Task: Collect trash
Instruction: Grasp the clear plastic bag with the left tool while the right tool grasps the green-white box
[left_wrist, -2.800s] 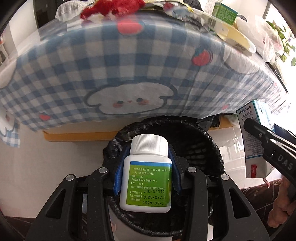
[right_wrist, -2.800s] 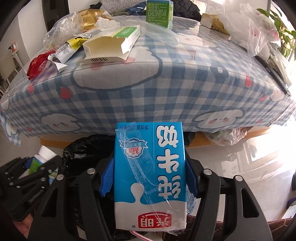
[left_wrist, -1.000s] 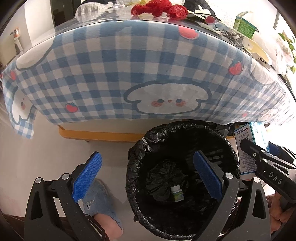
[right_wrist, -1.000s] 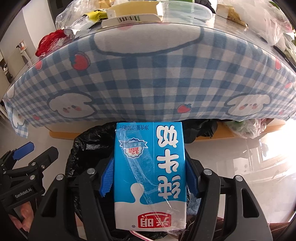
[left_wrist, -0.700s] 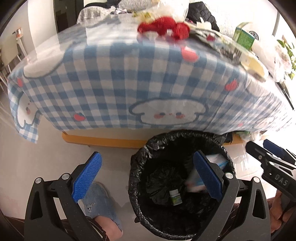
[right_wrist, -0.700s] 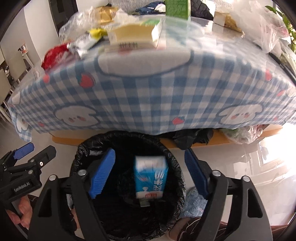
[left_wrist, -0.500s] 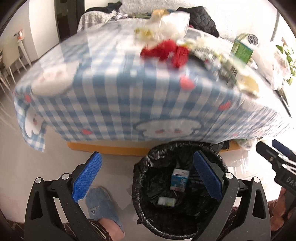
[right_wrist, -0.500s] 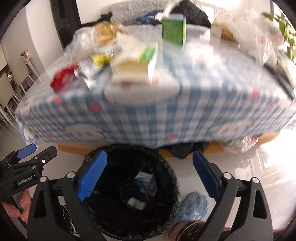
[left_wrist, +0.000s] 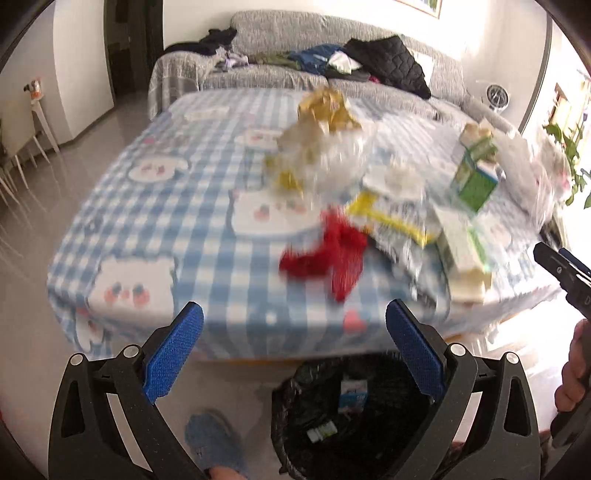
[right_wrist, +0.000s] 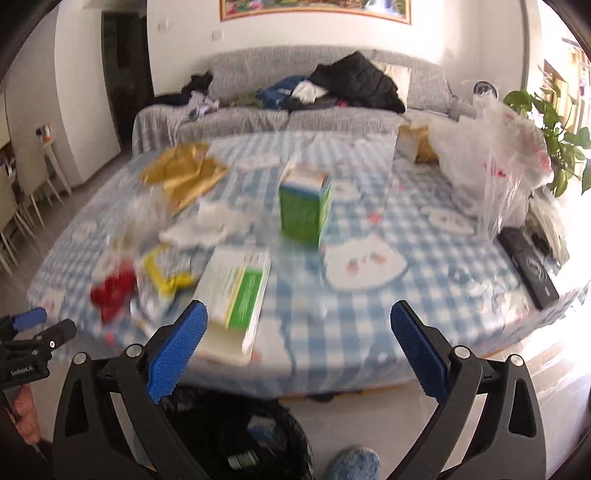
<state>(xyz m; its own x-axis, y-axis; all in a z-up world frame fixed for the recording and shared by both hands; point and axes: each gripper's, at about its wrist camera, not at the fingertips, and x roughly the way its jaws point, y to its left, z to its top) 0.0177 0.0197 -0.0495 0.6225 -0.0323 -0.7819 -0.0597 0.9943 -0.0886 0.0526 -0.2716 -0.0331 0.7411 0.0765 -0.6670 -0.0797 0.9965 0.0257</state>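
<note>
A black-lined trash bin (left_wrist: 343, 417) stands on the floor below the table's near edge, holding a blue milk carton (left_wrist: 352, 393) and a small white bottle (left_wrist: 322, 432) lying flat.

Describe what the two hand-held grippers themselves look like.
Both match. The left hand-held gripper and the right hand-held gripper have matte black plastic frames with triangular cut-outs, silver screw heads and textured blue finger pads. Small white lettering marks the left one's side.
</note>
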